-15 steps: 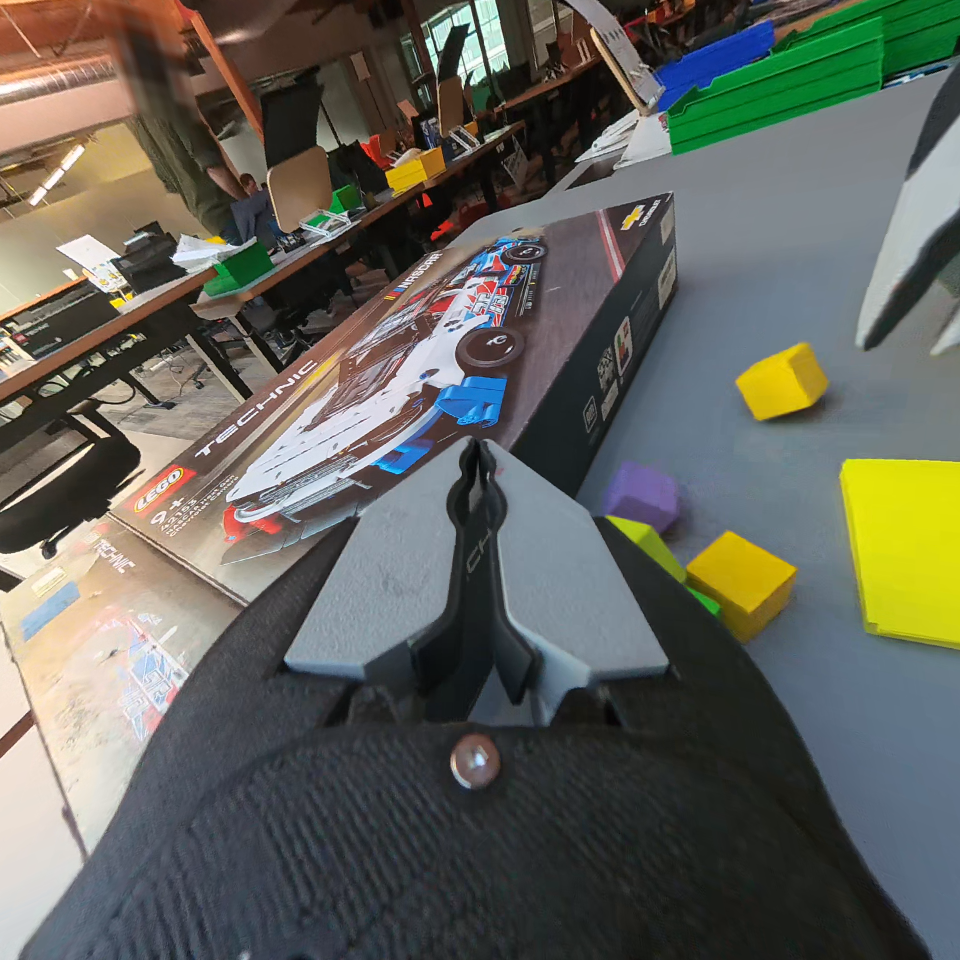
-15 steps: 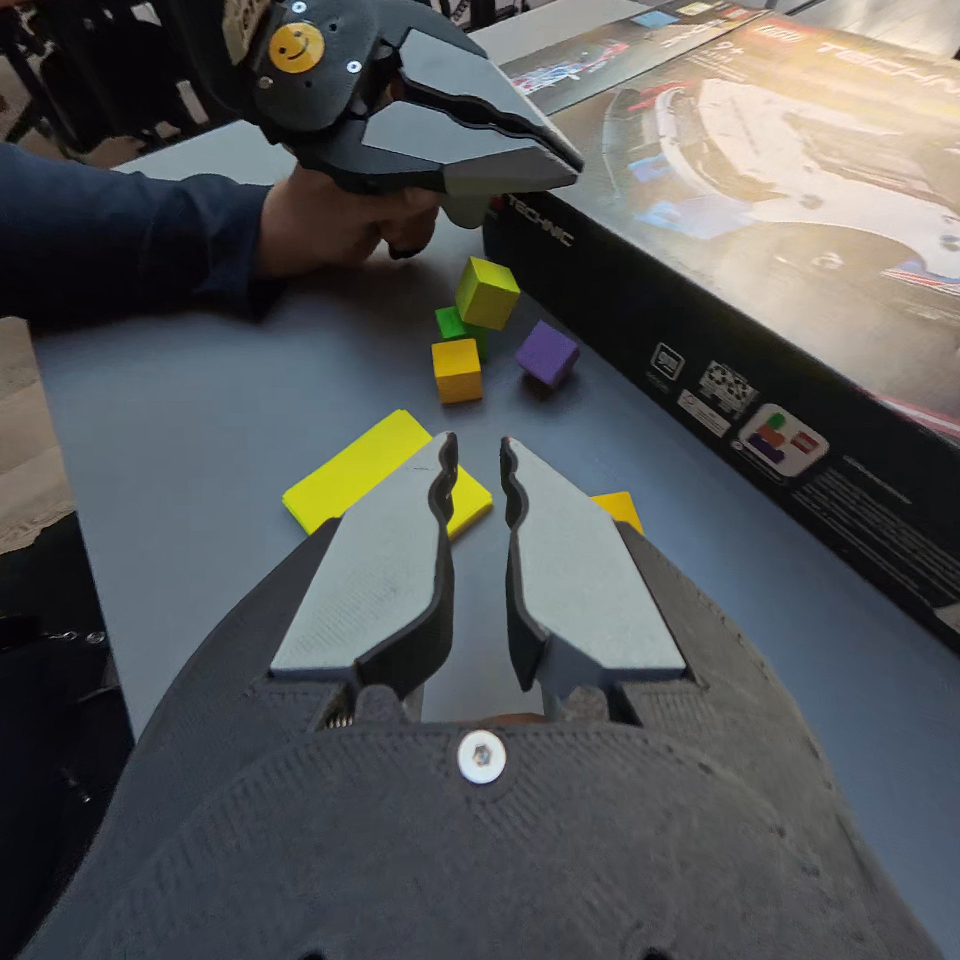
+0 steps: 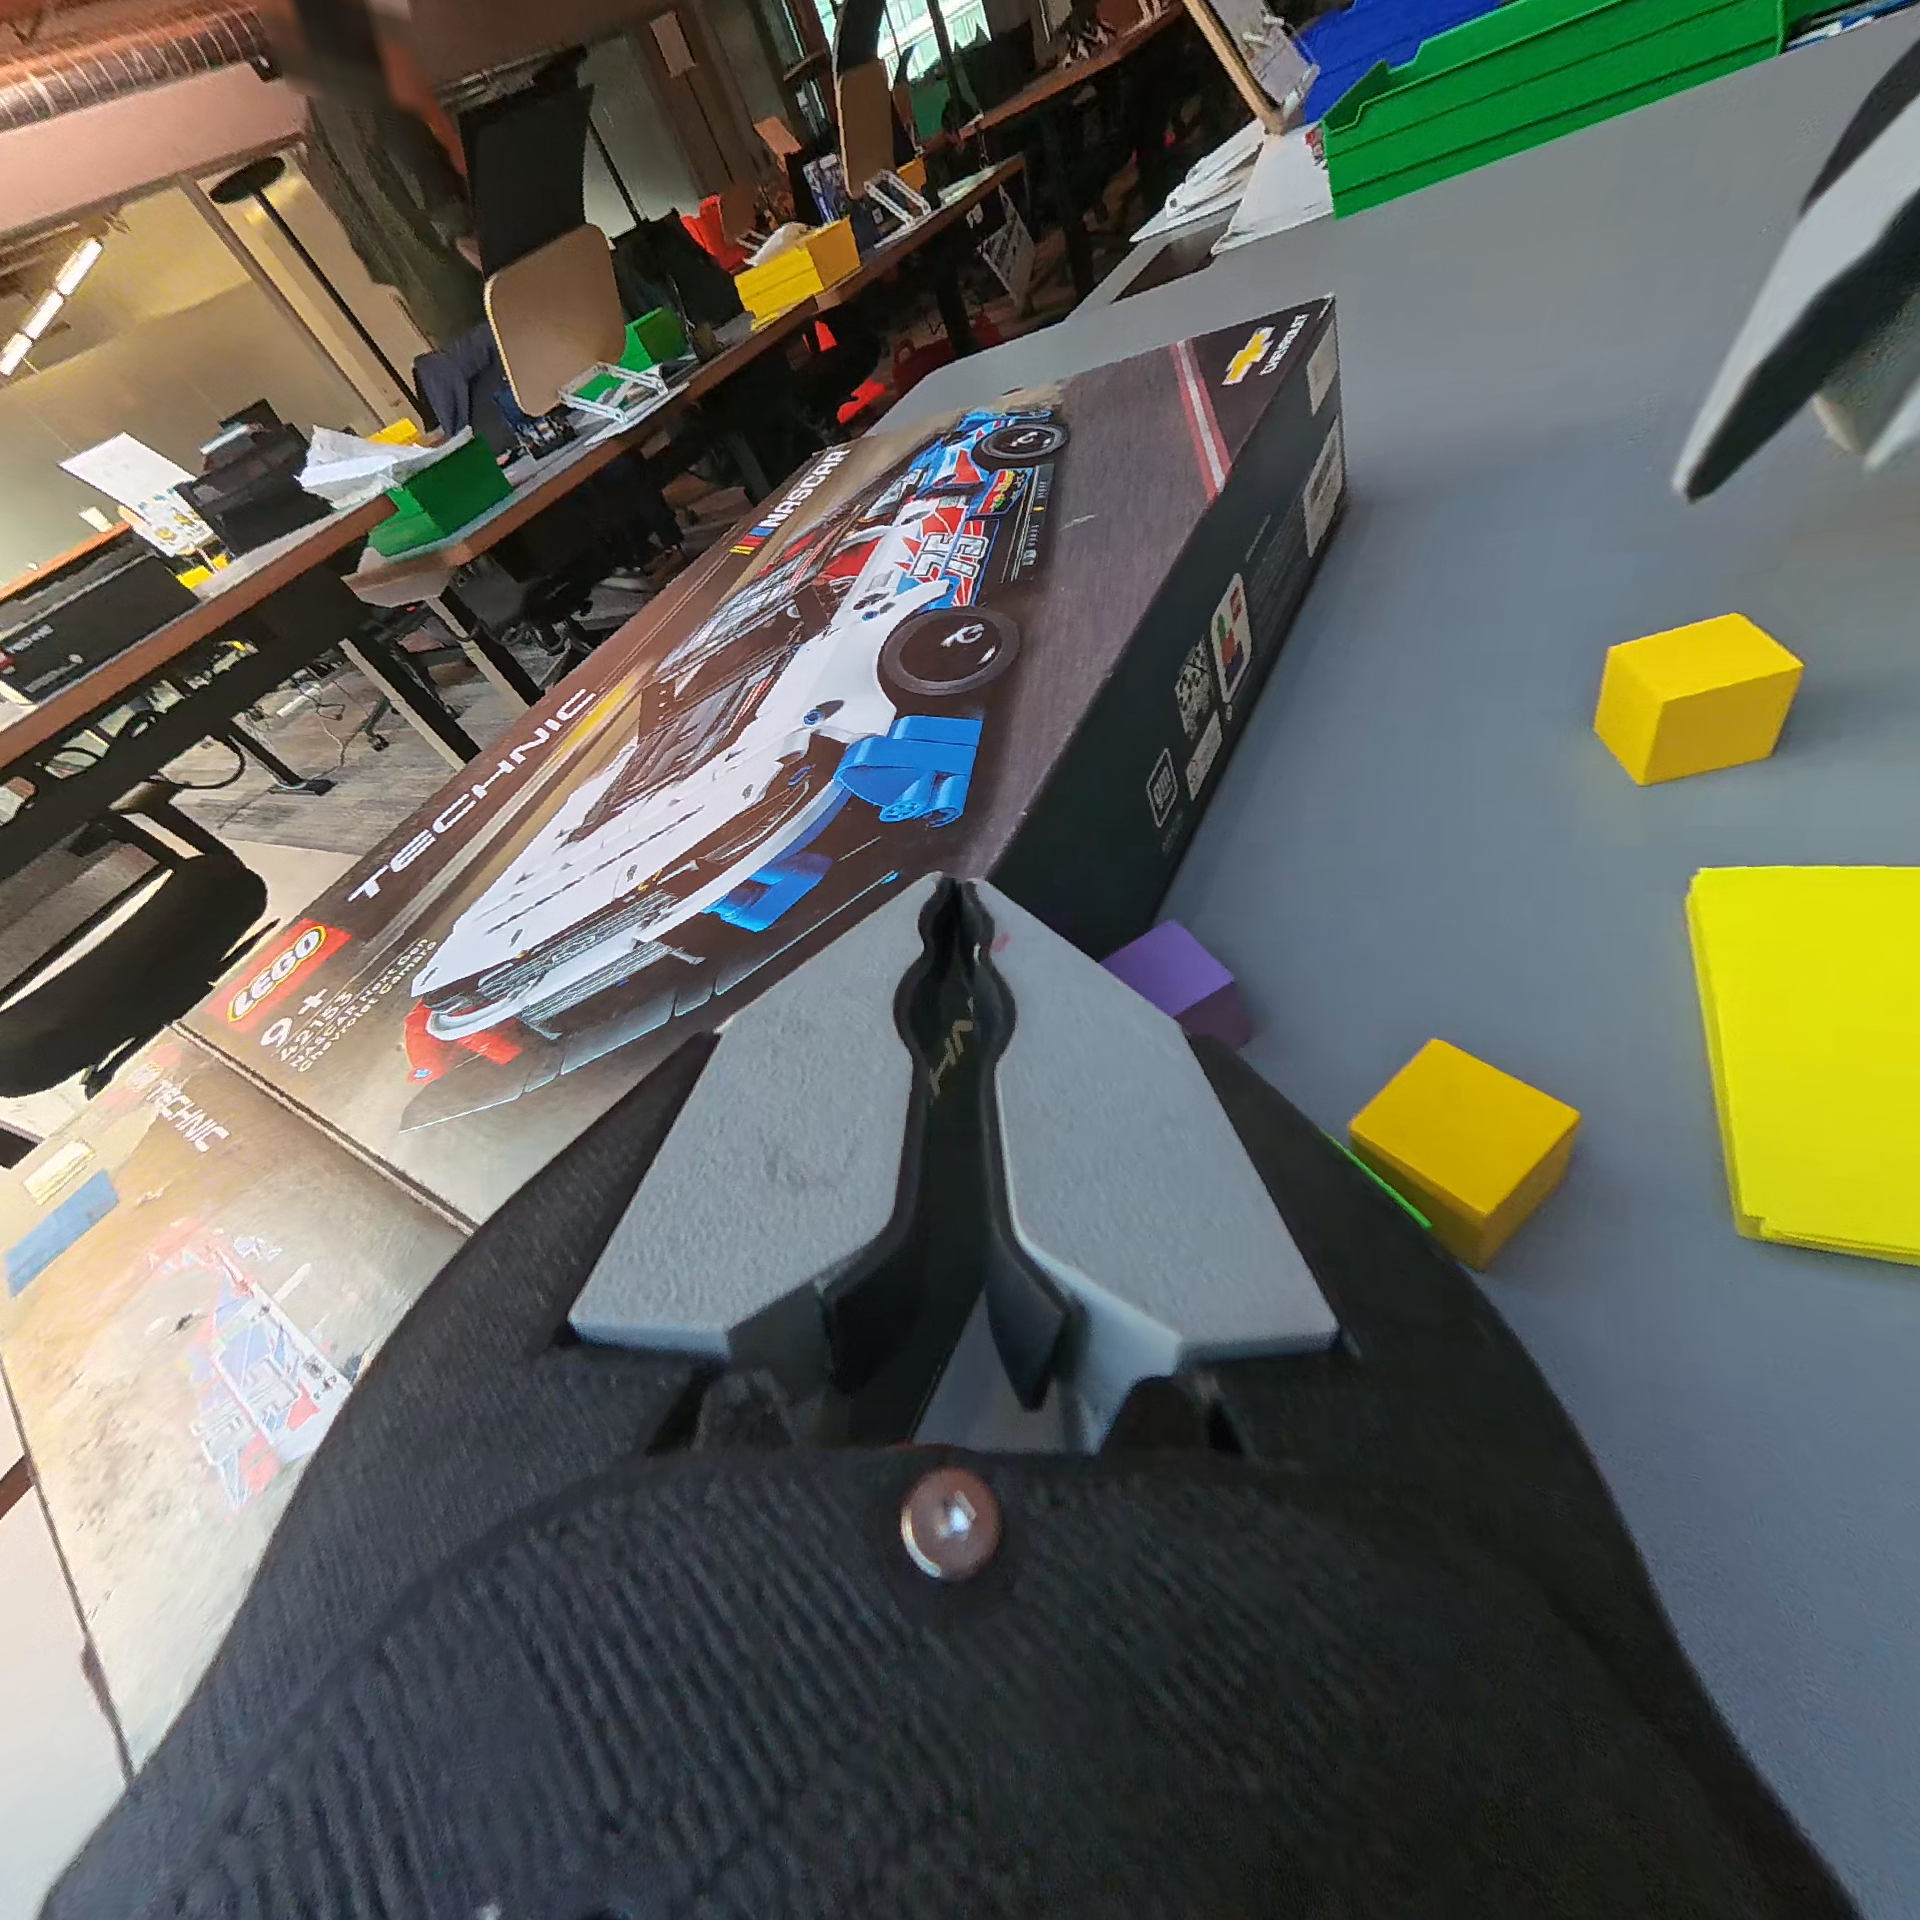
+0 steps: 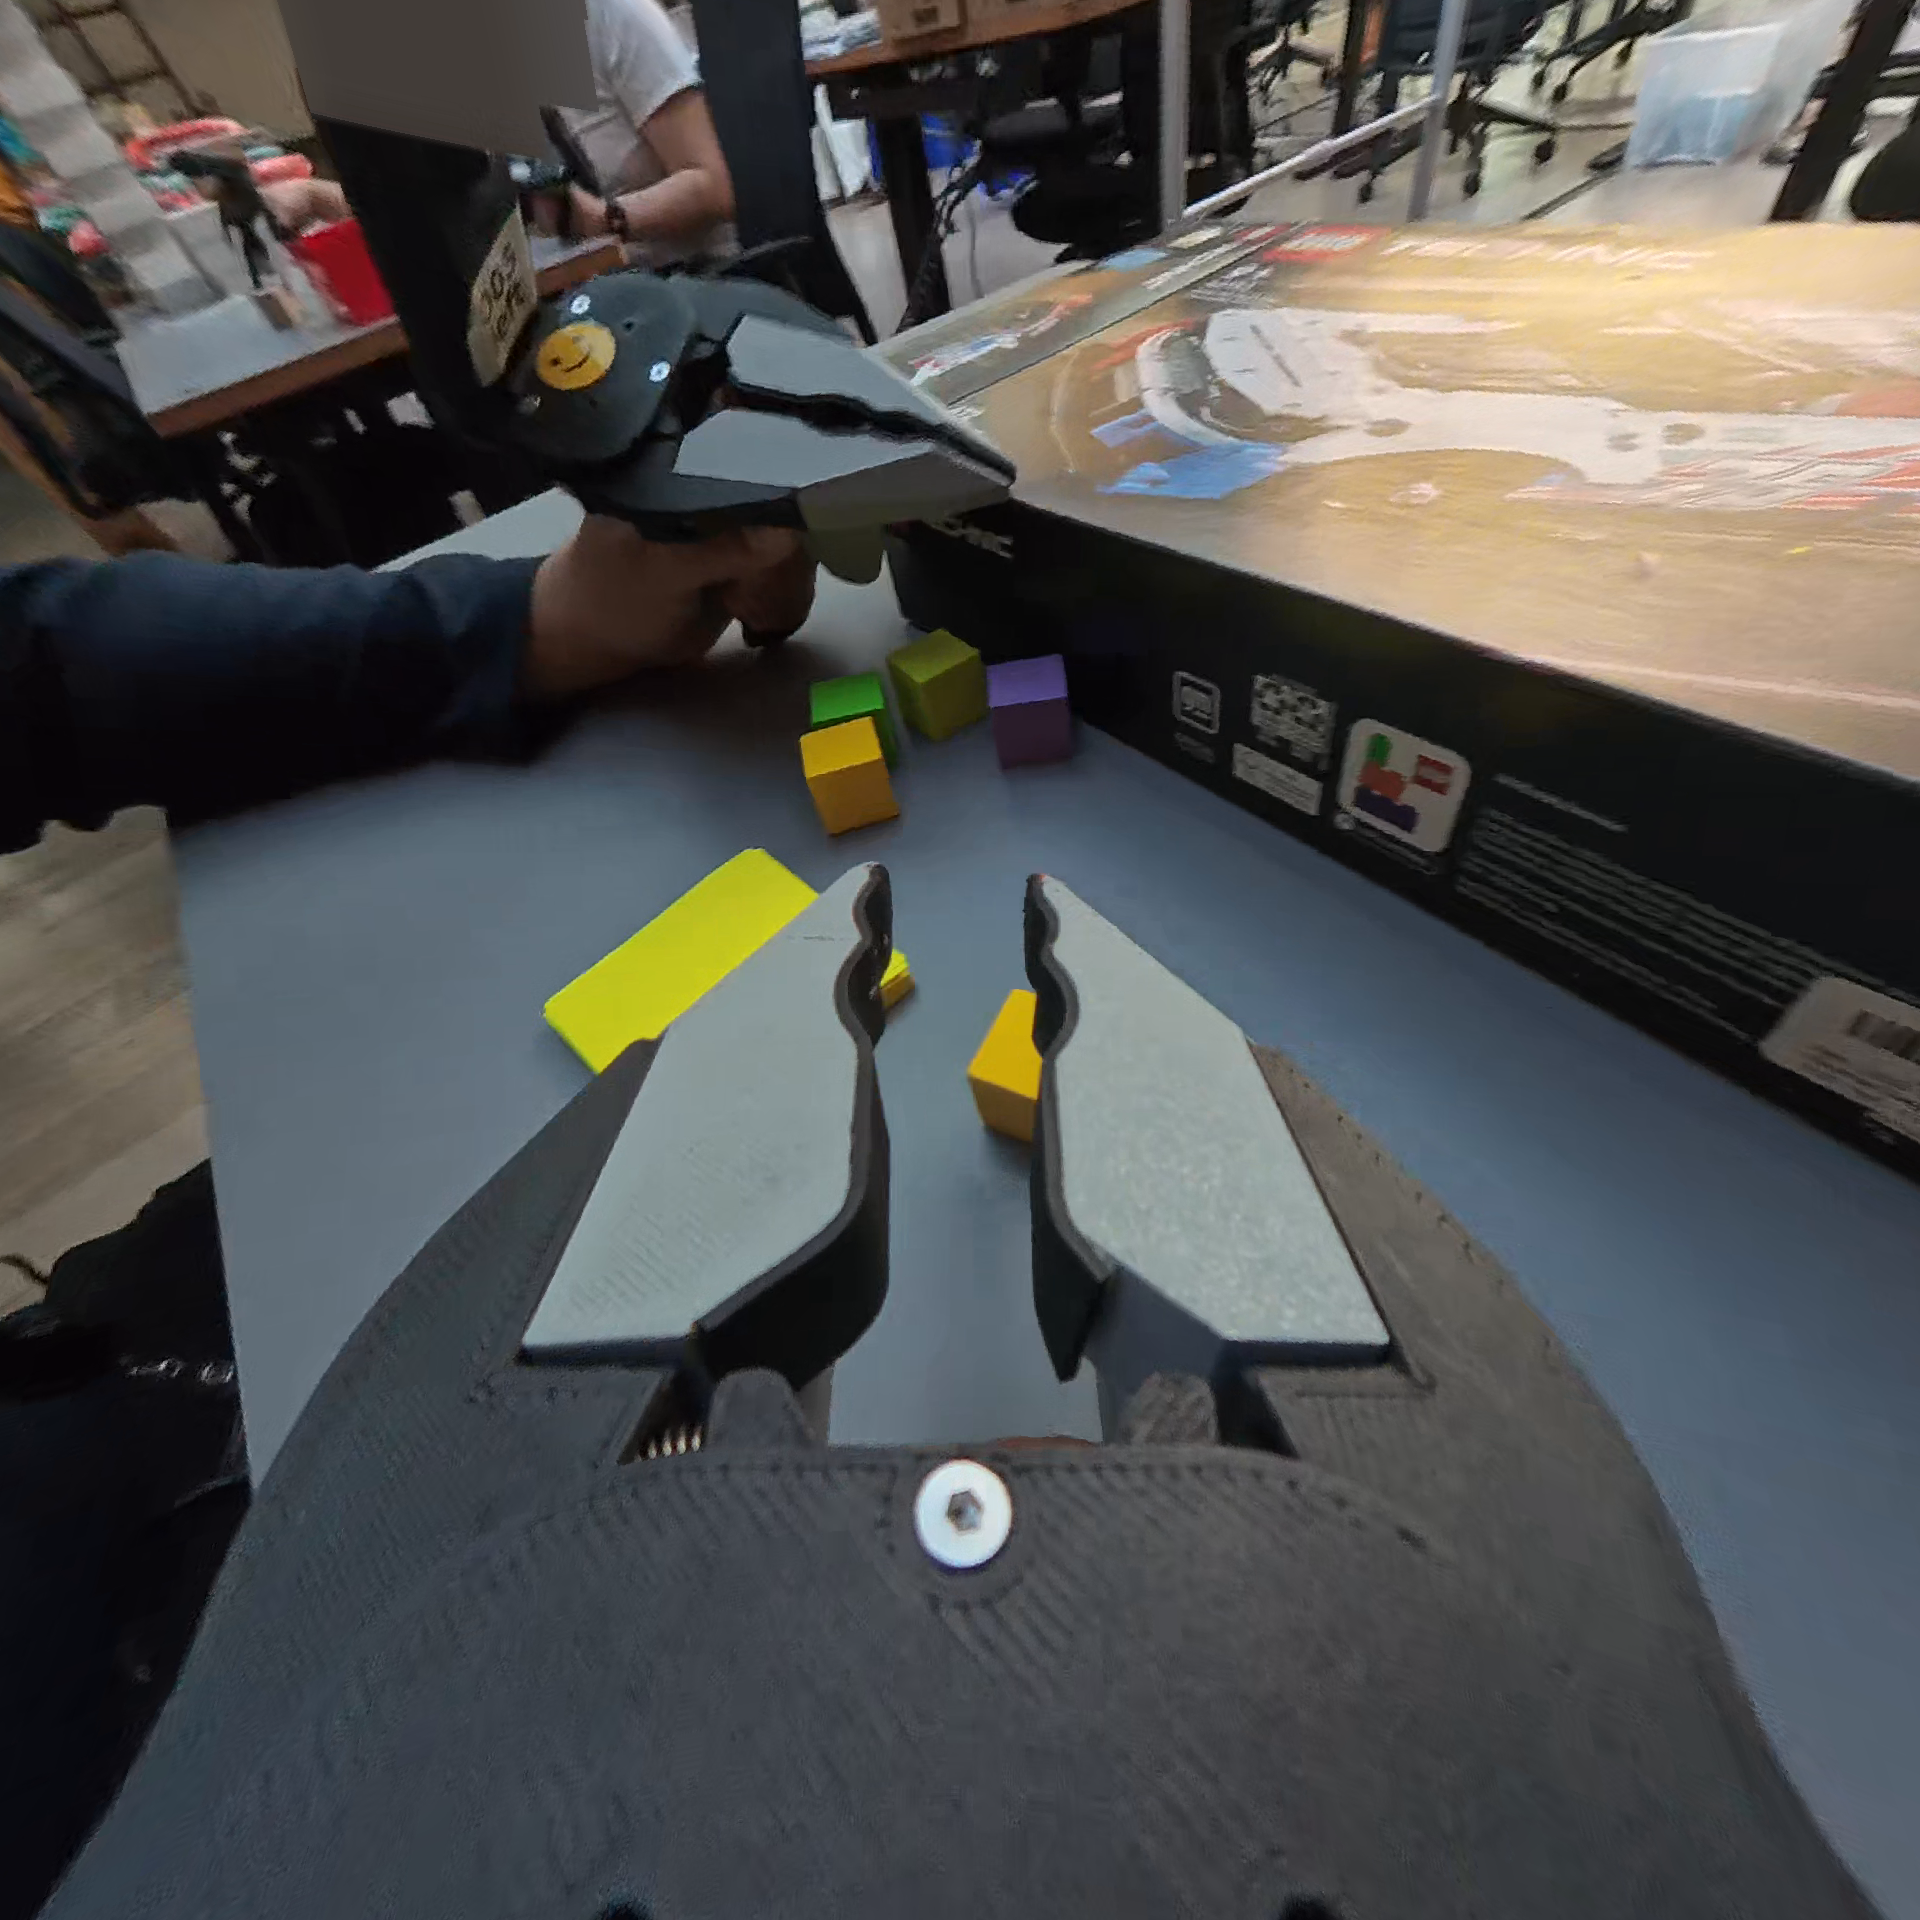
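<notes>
Hovering above the grey tabletop, right gripper spread, empty; orange cube just under its right finger, yellow pad left. Left gripper pressed together, empty, beside toy box; four cubes below it.

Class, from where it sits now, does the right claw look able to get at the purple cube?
Probably yes: the right claw is open, with bare table ahead up to the purple cube.

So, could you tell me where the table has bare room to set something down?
Bare grey table lies between the lone yellow cube and the big printed box. It is crowded by the box's corner, where four cubes cluster under the left gripper.
</notes>
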